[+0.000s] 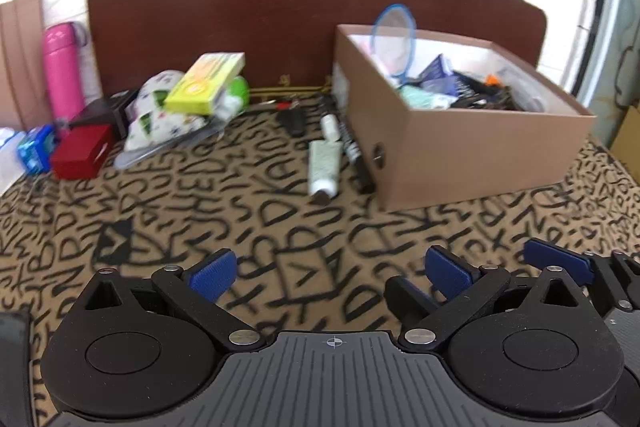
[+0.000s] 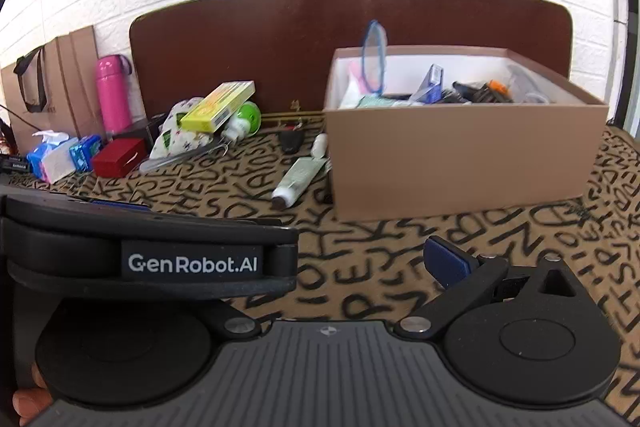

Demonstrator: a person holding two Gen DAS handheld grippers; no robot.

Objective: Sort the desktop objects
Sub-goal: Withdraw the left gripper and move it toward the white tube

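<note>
A brown cardboard box (image 1: 472, 147) (image 2: 460, 163) stands at the right, holding several items. A pale green tube (image 1: 324, 167) (image 2: 298, 179) and a black marker (image 1: 356, 159) lie just left of it. A yellow-green box (image 1: 206, 83) (image 2: 218, 107) rests on a patterned bundle (image 1: 160, 115). A red box (image 1: 82, 151) (image 2: 118, 157) lies at the left. My left gripper (image 1: 332, 271) is open and empty, low over the cloth. My right gripper (image 2: 320, 259) is open and empty; the left gripper's body hides its left finger.
A pink bottle (image 1: 62, 71) (image 2: 112, 91) stands at the back left beside a brown paper bag (image 2: 48, 87). Blue tissue packs (image 2: 60, 155) lie near the red box. A dark wooden board (image 2: 320, 39) backs the table. The lettered cloth (image 1: 240, 211) covers the table.
</note>
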